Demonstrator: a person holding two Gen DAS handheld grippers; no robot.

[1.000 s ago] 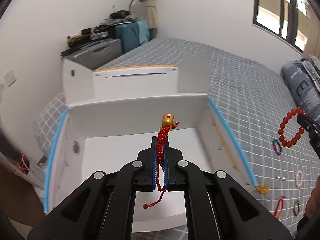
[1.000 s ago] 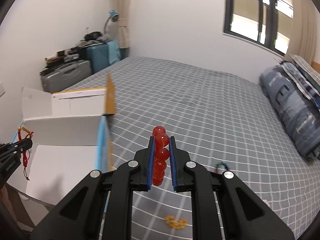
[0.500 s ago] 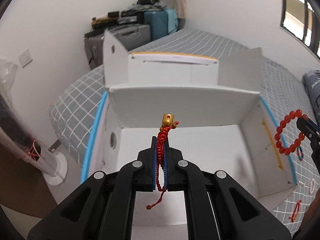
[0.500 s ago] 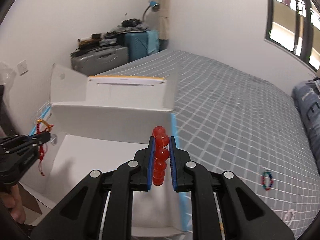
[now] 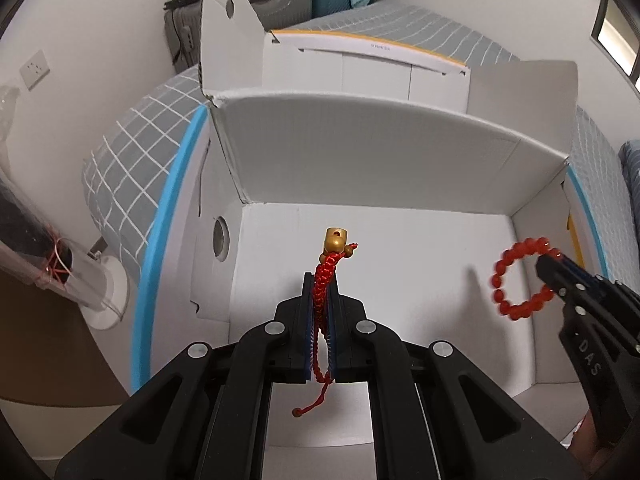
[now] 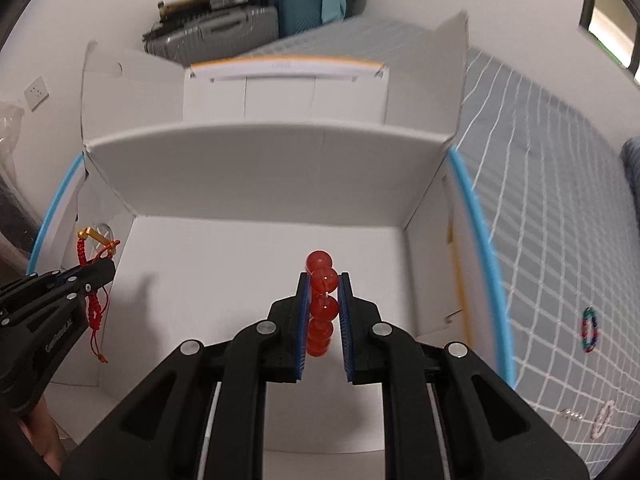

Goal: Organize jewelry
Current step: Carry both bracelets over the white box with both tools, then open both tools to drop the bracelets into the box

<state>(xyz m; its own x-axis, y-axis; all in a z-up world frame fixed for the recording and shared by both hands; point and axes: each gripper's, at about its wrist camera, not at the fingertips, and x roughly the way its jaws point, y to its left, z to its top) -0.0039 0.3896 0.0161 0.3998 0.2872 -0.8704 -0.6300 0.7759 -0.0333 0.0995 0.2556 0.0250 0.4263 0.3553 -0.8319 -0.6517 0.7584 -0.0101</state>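
Though the lower span of the red cord bracelet (image 5: 325, 280) is hidden between its jaws, the left gripper (image 5: 320, 280) pinches it over the white box (image 5: 380, 168); the right gripper (image 6: 323, 280) pinches a blurred red bead bracelet (image 6: 320, 300) there, both dangling above the box floor.

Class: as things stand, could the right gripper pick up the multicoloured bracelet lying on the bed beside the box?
Probably not yet. The right gripper is shut on the red bead bracelet and sits over the white box; the multicoloured bracelet lies outside it, uncovered on the bed.
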